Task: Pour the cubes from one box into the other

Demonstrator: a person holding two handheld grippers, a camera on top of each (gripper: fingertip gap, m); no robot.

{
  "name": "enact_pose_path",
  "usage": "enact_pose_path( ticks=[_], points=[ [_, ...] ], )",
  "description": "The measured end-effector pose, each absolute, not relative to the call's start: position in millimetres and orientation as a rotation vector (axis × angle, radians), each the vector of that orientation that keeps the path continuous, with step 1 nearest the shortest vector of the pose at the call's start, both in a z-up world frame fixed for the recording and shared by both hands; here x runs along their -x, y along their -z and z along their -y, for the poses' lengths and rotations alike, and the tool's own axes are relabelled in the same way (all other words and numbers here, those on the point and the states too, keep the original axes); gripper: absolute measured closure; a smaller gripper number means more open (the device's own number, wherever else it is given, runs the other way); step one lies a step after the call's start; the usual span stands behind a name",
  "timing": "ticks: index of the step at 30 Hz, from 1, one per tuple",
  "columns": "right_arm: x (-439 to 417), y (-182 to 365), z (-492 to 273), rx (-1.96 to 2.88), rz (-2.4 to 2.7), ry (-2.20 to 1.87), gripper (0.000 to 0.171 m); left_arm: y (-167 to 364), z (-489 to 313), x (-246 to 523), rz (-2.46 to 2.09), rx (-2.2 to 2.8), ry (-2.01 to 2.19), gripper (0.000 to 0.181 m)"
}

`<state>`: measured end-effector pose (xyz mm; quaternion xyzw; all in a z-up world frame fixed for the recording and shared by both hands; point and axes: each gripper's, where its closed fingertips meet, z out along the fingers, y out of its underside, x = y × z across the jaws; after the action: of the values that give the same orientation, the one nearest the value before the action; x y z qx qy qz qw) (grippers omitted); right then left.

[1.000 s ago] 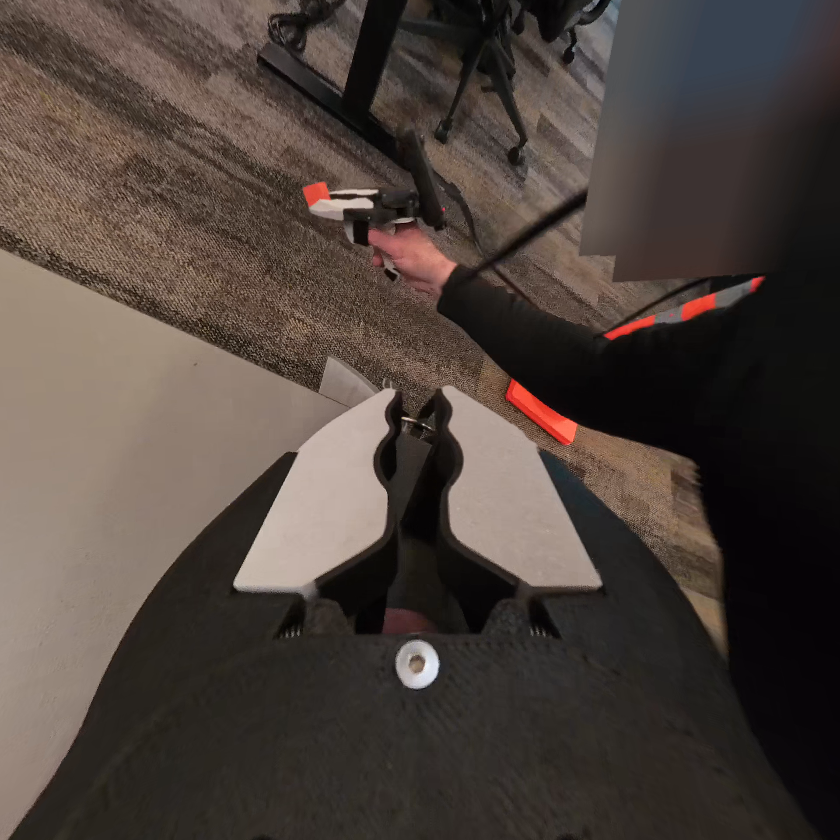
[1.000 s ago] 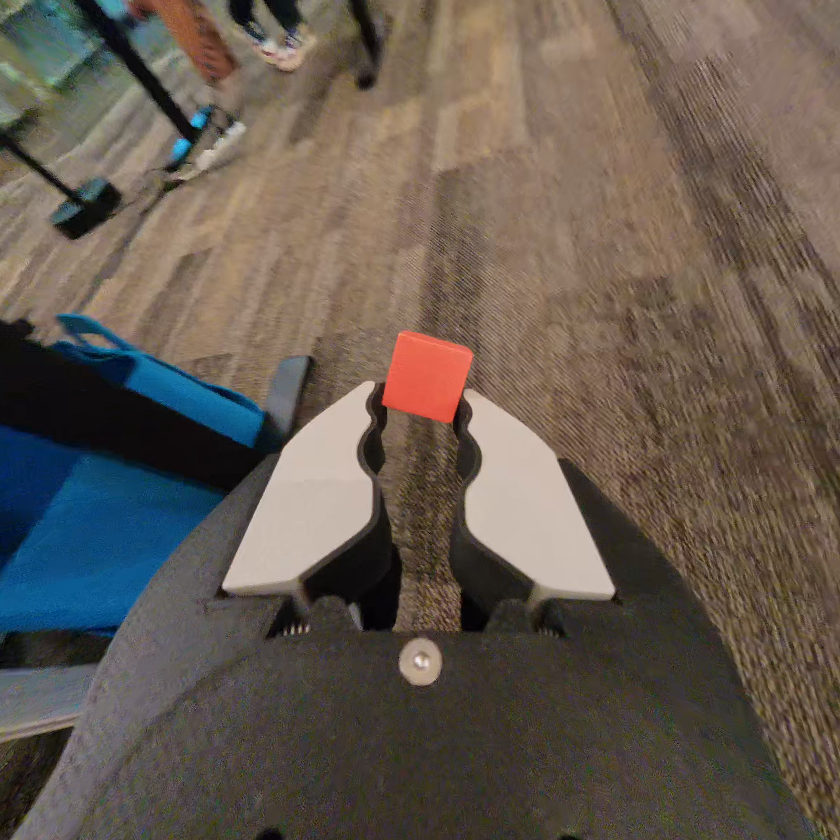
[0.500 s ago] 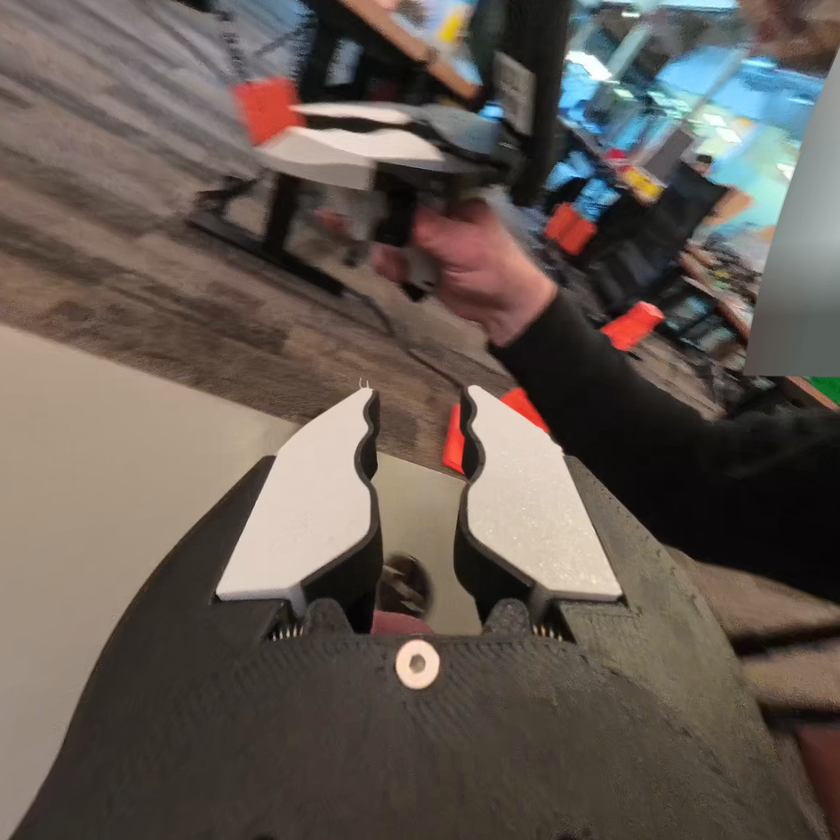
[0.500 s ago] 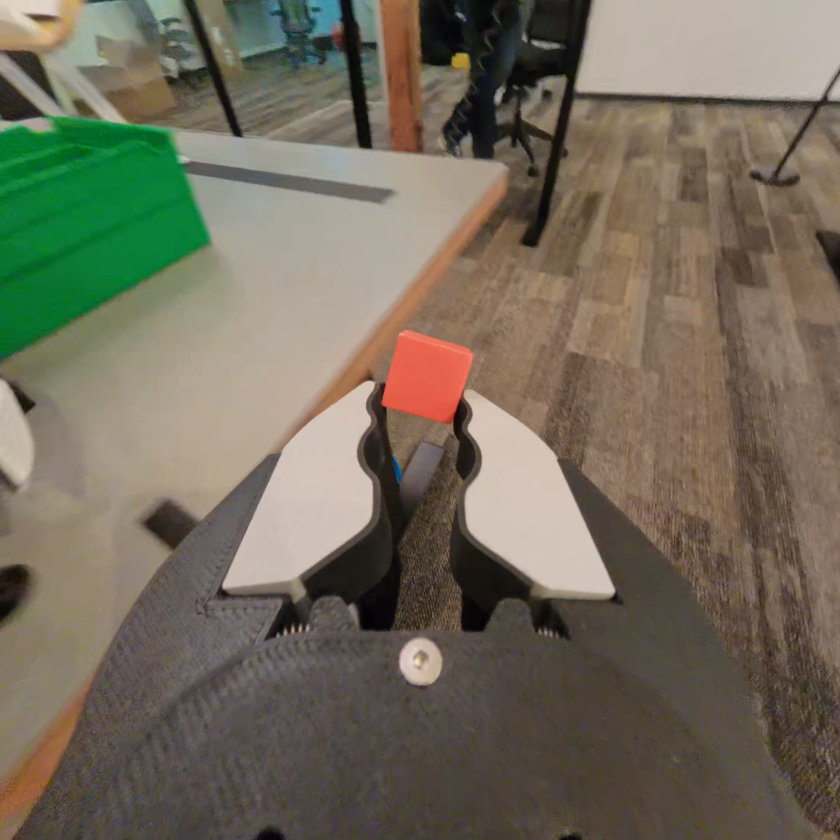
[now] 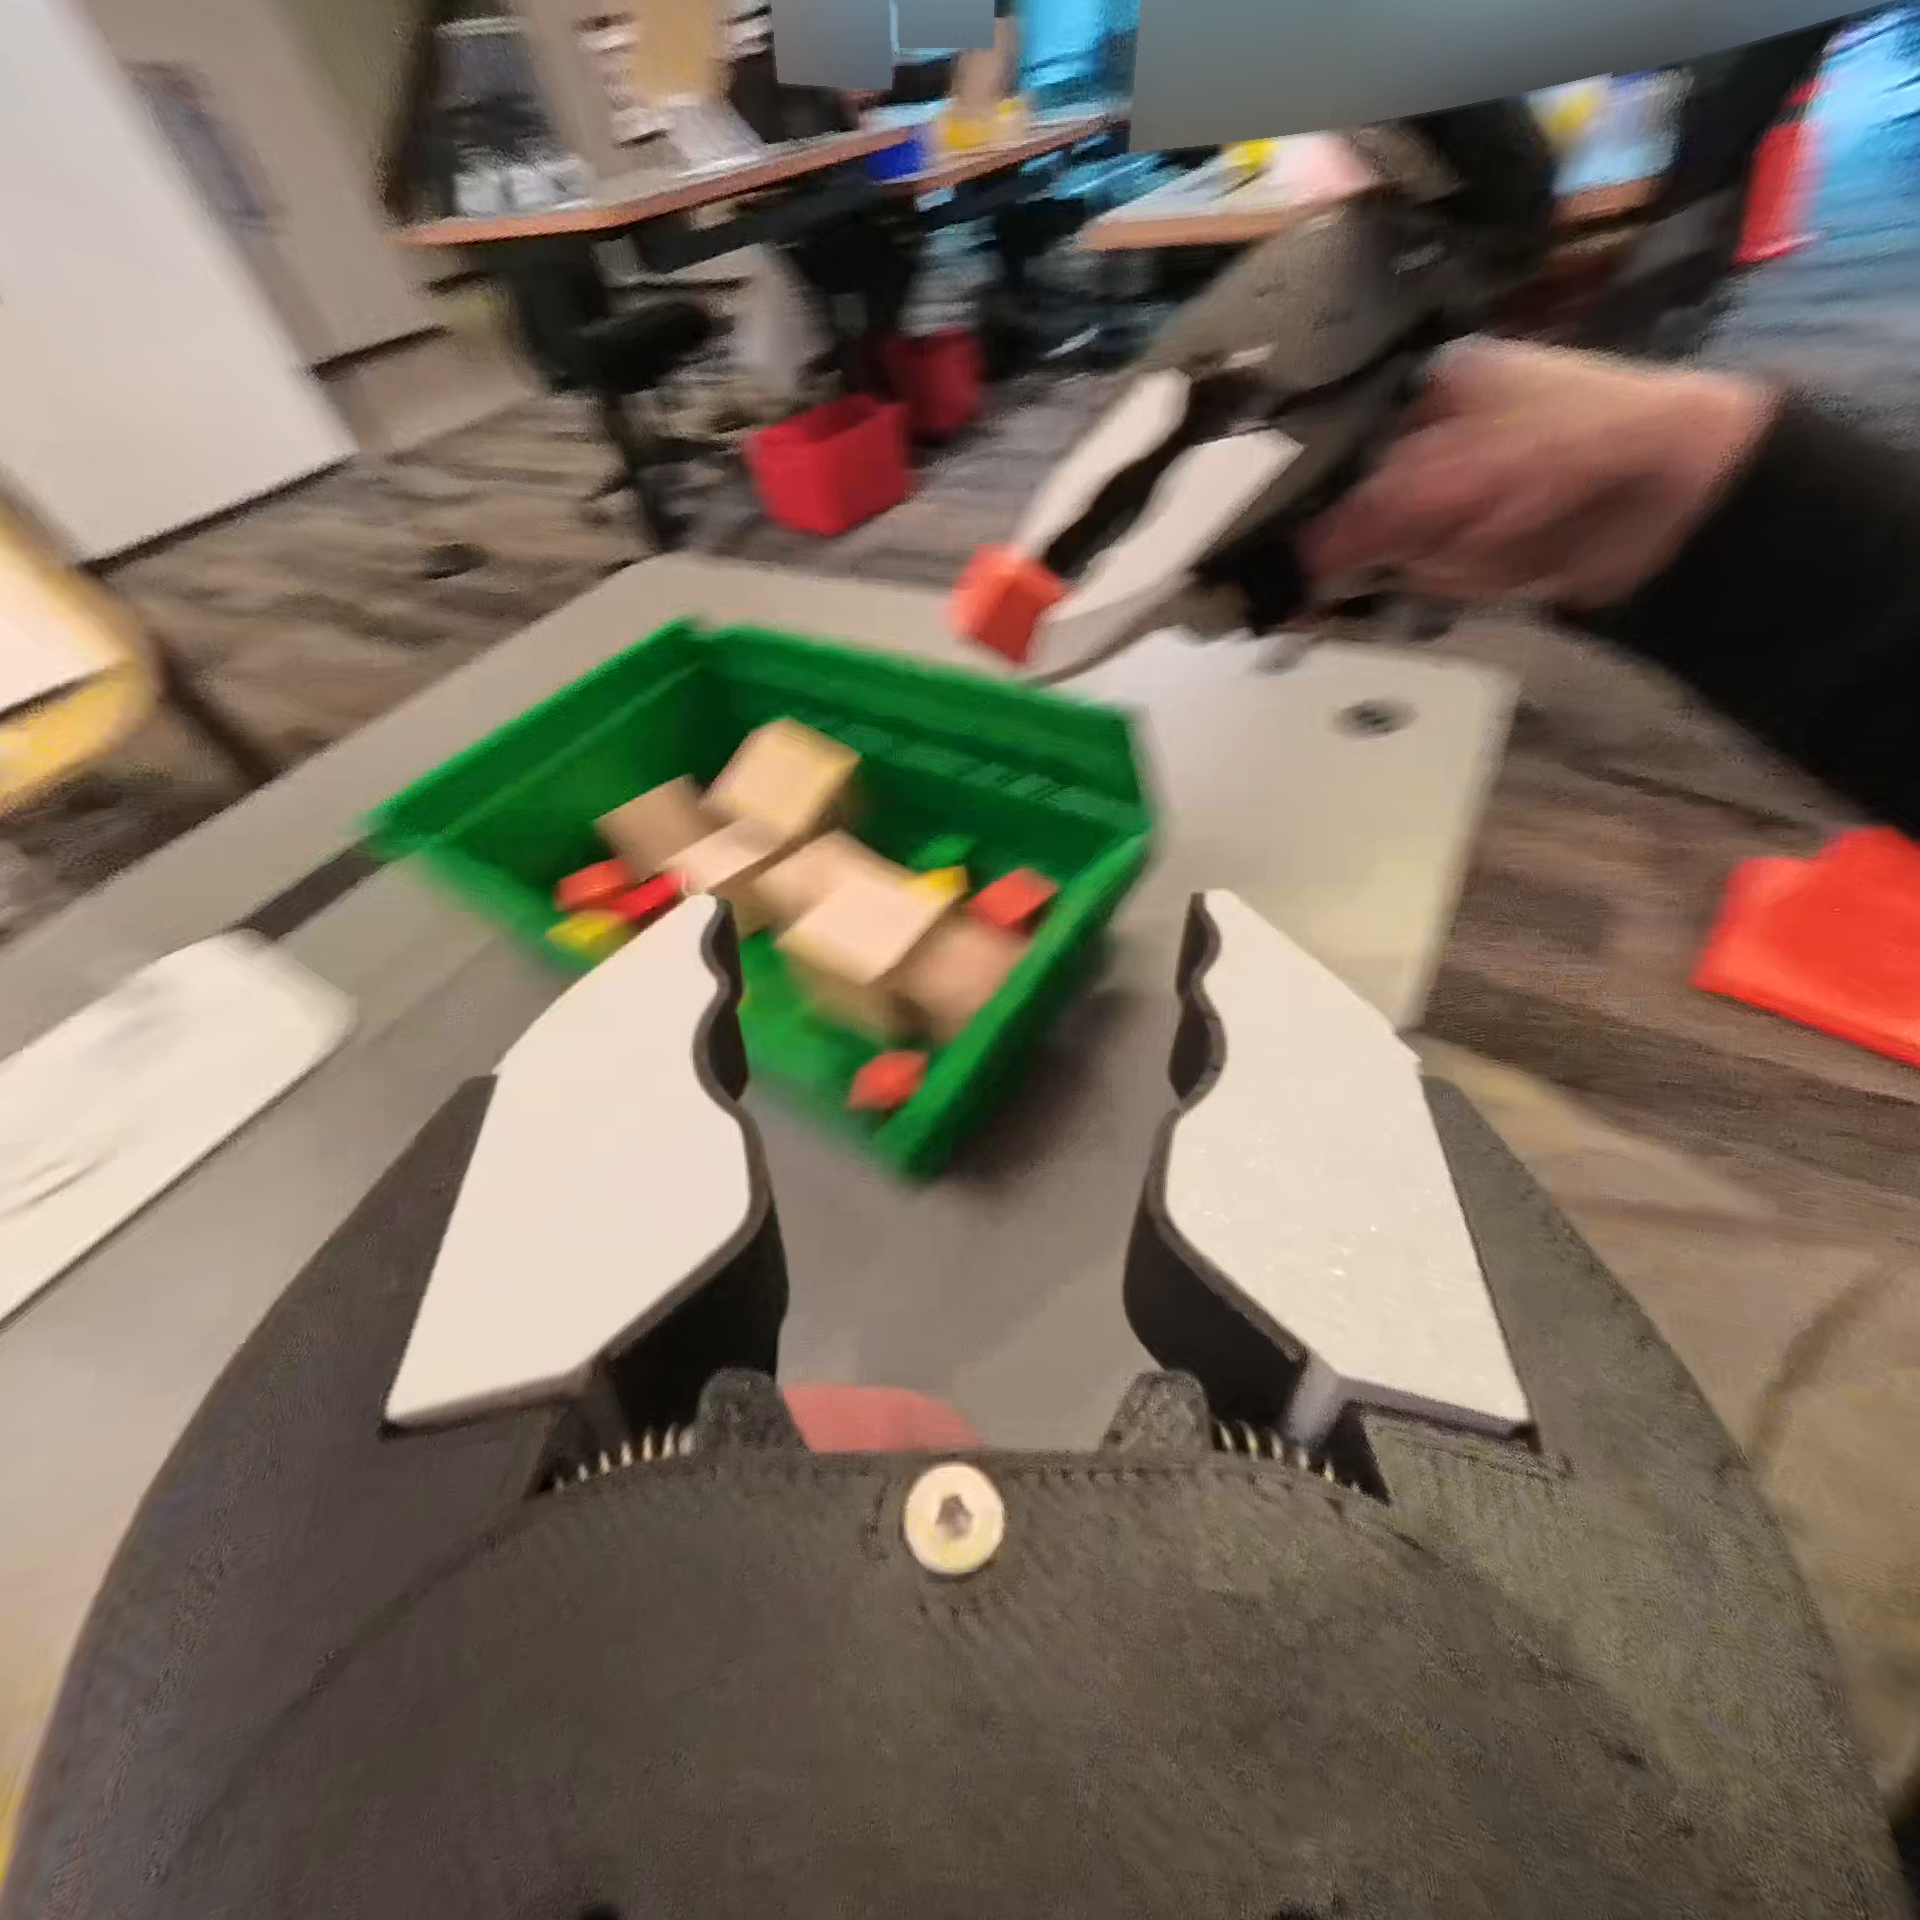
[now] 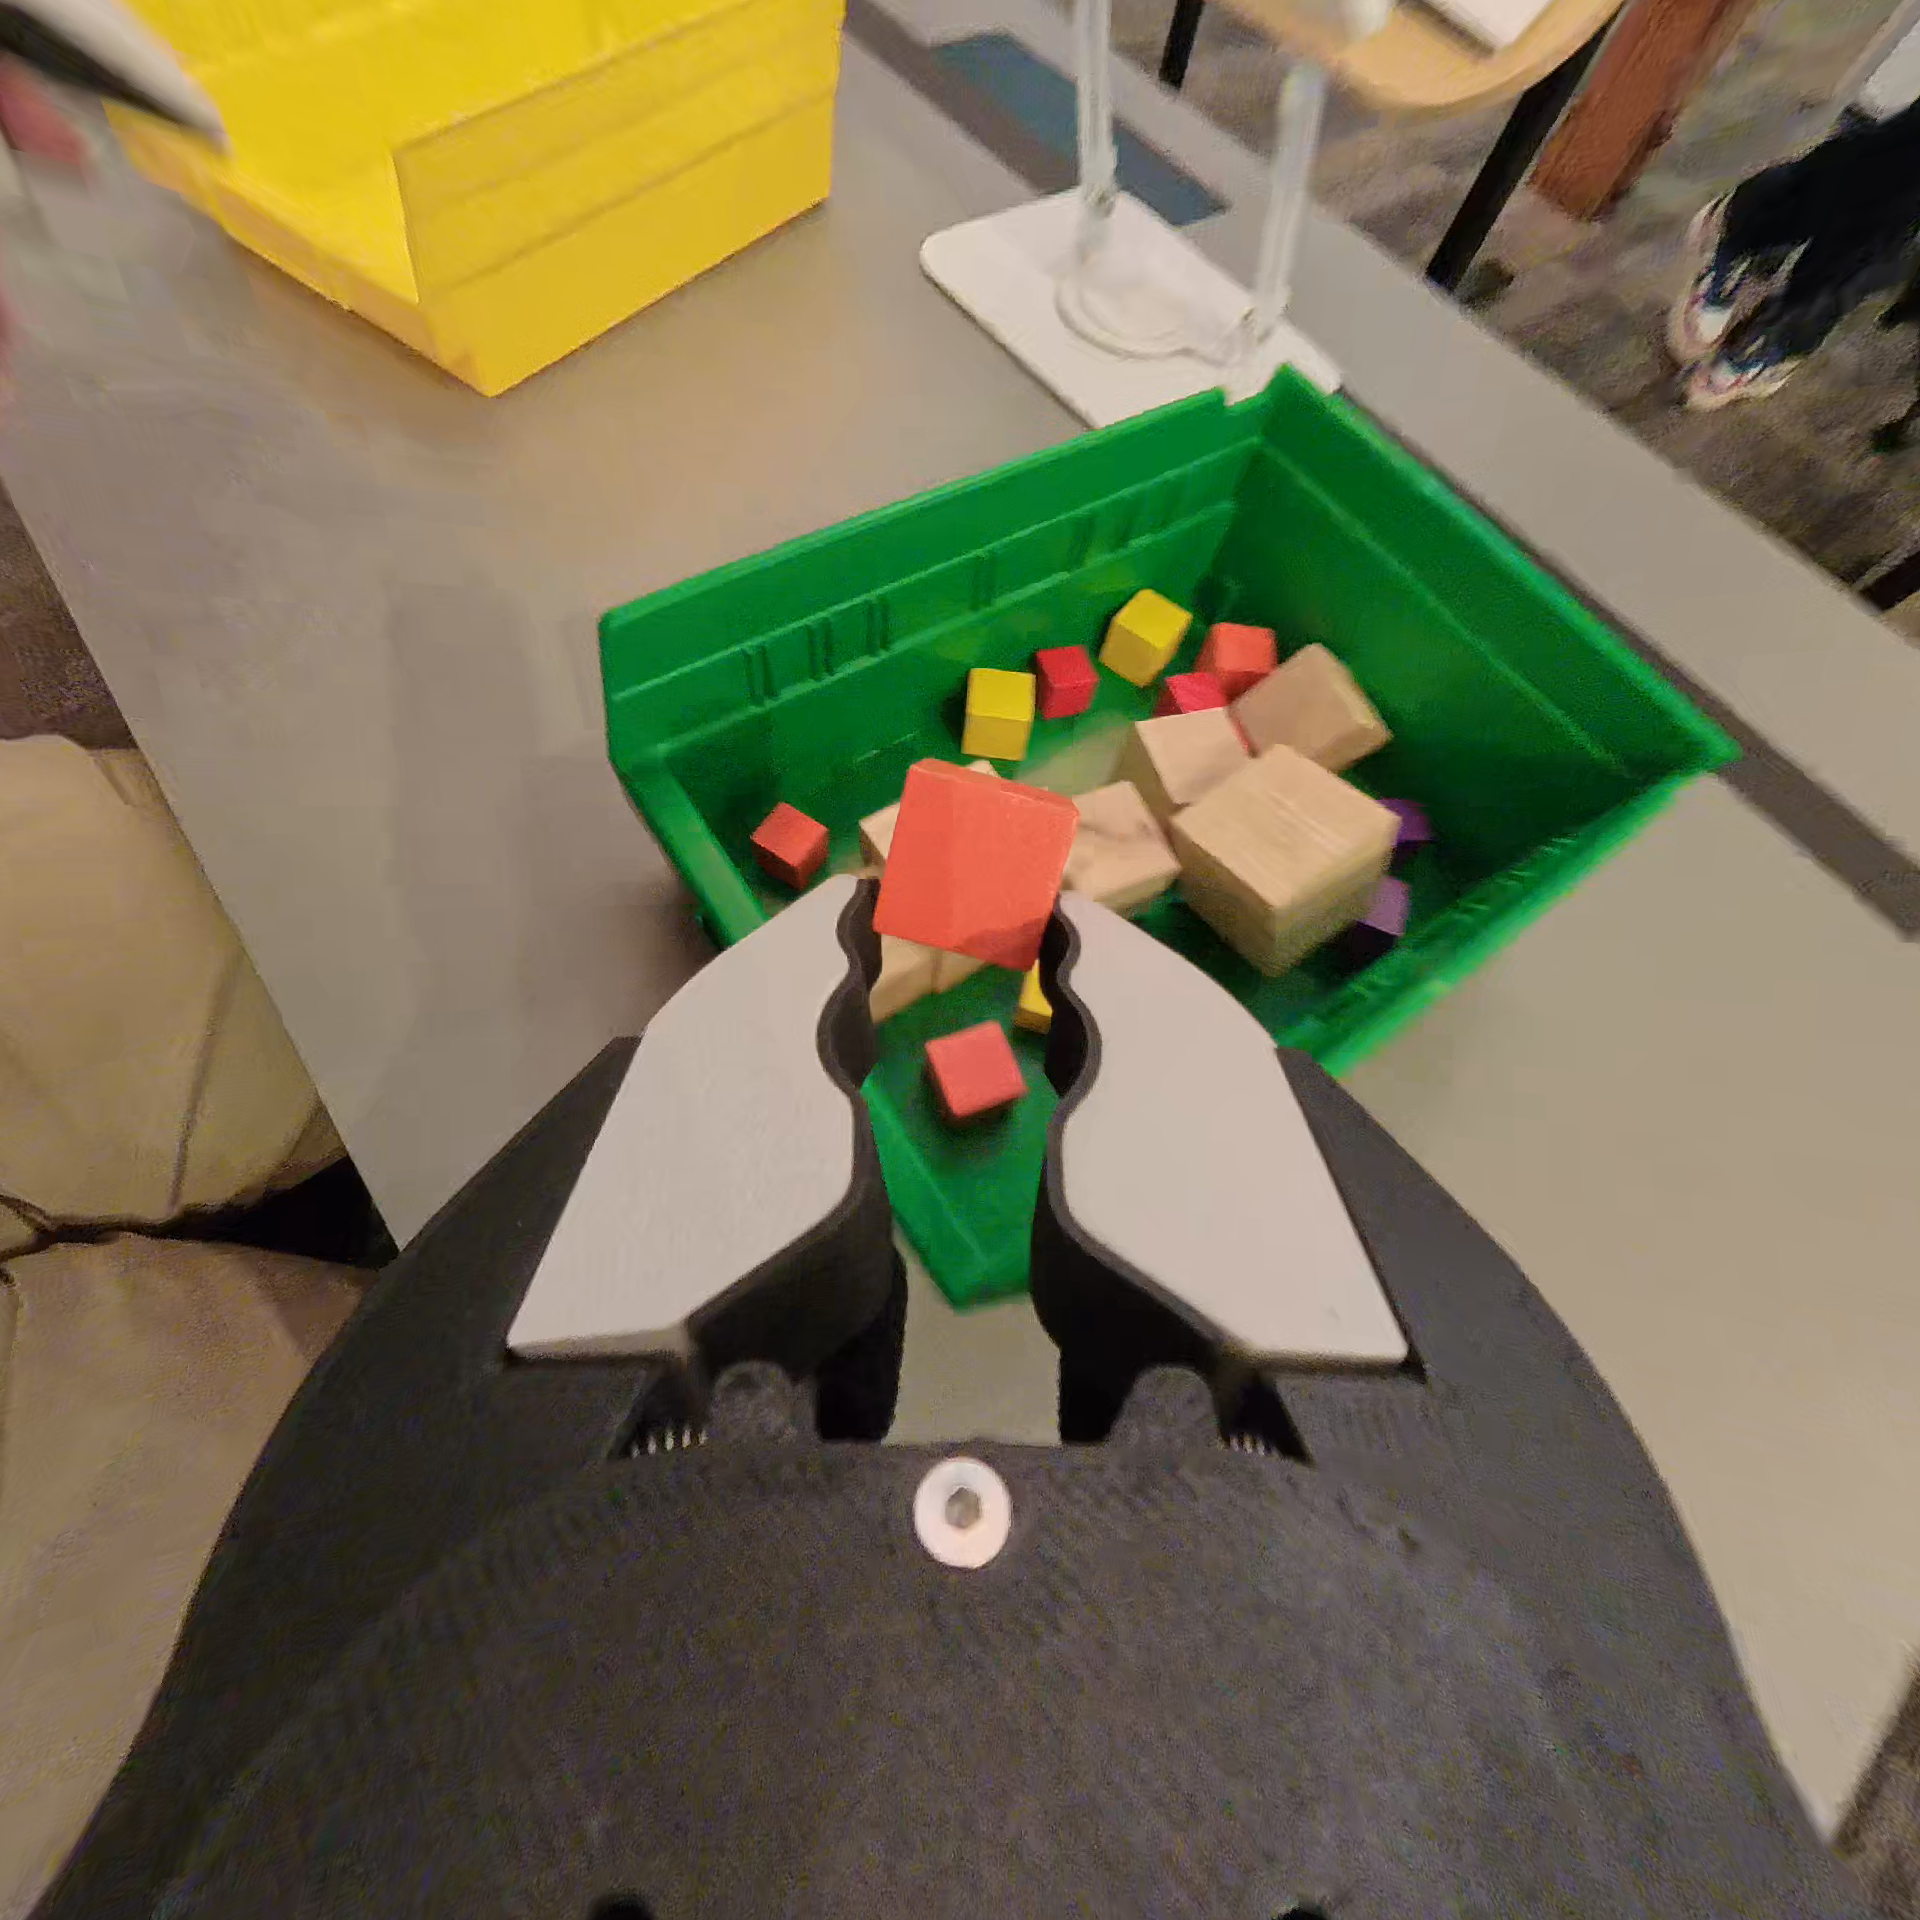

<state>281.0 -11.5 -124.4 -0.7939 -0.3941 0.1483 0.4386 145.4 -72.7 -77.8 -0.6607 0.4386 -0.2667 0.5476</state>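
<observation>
A green box [image 6: 1475, 665] sits on the grey table and holds several wooden and coloured cubes [image 6: 1278, 852]. It also shows in the left wrist view [image 5: 997, 1081]. My right gripper [image 6: 956, 914] is shut on a red cube [image 6: 971, 862] and holds it above the box's near corner. In the left wrist view the right gripper [image 5: 1049, 613] and its red cube [image 5: 1003, 613] hang over the box's far right corner. My left gripper [image 5: 961, 914] is open and empty, near the box's front side. A yellow box [image 6: 540, 166] stands at the back left.
A white stand base with clear posts [image 6: 1122, 301] sits behind the green box. A white flat object [image 5: 135, 1081] lies at the left on the table [image 5: 1299, 831]. The table edge runs along the left [image 6: 239, 831]. Red bins [image 5: 831, 462] and an orange item [image 5: 1829, 945] are on the carpet.
Both grippers swung up from the floor to the table and now face the green box. The left gripper opened wide. The right gripper kept its hold on the red cube.
</observation>
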Motion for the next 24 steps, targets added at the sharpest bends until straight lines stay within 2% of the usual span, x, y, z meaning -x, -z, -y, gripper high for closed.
enact_pose_path(
  ticks=[6,10,13,18,20,23,24],
  points=[
    [-239,172,-10,2.123,0.983,-0.272,0.14,77,-1,106,-0.652,1.722,-0.002,0.085],
    [-228,189,-19,2.162,0.98,-0.257,0.132,110,-22,229,-0.455,1.866,-0.239,0.067],
    [-233,183,-22,2.152,0.947,-0.256,0.127,140,-25,280,-0.322,1.978,-0.269,0.066],
    [-273,142,-35,2.053,0.791,-0.126,0.128,166,-29,314,-0.149,2.027,-0.216,0.06],
    [-301,134,-46,2.05,0.715,0.0,0.119,174,-36,316,-0.113,2.044,-0.162,0.064],
    [-334,155,-57,2.159,0.683,0.087,0.073,185,-47,314,-0.094,2.084,-0.027,0.096],
    [-343,166,-55,2.229,0.661,0.067,0.066,190,-49,317,-0.079,2.099,-0.017,0.098]
  ],
)
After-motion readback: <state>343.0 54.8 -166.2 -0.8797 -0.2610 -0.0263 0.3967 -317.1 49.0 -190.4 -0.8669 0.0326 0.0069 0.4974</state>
